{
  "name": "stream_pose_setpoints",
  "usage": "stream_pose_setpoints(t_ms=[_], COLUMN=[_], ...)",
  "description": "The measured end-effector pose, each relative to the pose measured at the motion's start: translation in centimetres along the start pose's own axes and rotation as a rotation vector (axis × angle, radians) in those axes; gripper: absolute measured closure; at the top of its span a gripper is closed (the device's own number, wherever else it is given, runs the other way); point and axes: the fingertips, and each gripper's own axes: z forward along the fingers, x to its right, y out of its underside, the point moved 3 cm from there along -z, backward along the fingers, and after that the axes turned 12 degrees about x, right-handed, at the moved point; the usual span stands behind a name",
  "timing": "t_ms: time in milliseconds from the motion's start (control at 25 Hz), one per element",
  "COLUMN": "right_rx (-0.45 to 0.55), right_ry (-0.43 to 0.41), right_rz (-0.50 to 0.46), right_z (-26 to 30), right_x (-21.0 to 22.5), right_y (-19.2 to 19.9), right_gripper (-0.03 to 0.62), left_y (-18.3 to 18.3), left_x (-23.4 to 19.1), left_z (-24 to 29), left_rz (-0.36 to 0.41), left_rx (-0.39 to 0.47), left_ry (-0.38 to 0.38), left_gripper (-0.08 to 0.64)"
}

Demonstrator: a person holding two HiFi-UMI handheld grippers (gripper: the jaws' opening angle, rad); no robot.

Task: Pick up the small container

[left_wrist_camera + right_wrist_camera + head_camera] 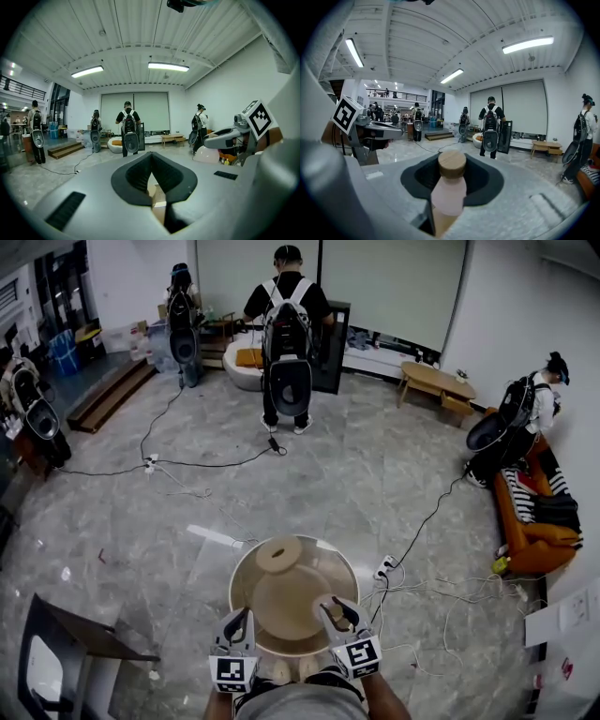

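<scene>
Though small, pink container (448, 192) (wooden cap (452, 164)) between right tool's (337, 613) 2 jaws.

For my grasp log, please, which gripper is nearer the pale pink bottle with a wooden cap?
Right: the right gripper holds the bottle in its jaws; the left gripper is apart.

Pink container (449, 190) w/ wood cap, cap up, in jaws.

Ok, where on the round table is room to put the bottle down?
The middle of the round table is bare, between the beige disc at its far edge and the claws near you. The near edge is crowded: left claw, and right claw shut on the pink bottle.
</scene>
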Motion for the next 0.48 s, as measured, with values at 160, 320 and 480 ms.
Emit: stream_pose_setpoints(t_ms=[160, 320, 480], right_rx=[-0.004, -0.003, 0.003], right_ry=[-0.001, -0.001, -0.002], right_rz=[0.004, -0.003, -0.007], right_z=[0.05, 0.20, 0.43], right_x=[0.30, 0.61, 0.72], right_y=[0.22, 0.25, 0.12], right_gripper=[0.469, 0.469, 0.469], left_y=[0.20, 0.29, 0.16], left_x=[0.06, 0.14, -0.03], left_z=[0.19, 0.47, 0.69], left_rz=[-0.001, 0.001, 0.002], left_rx=[-0.006, -0.005, -0.005], left_ry=[-0.004, -0.005, -0.008], left_gripper=[0.543, 0.543, 0.543])
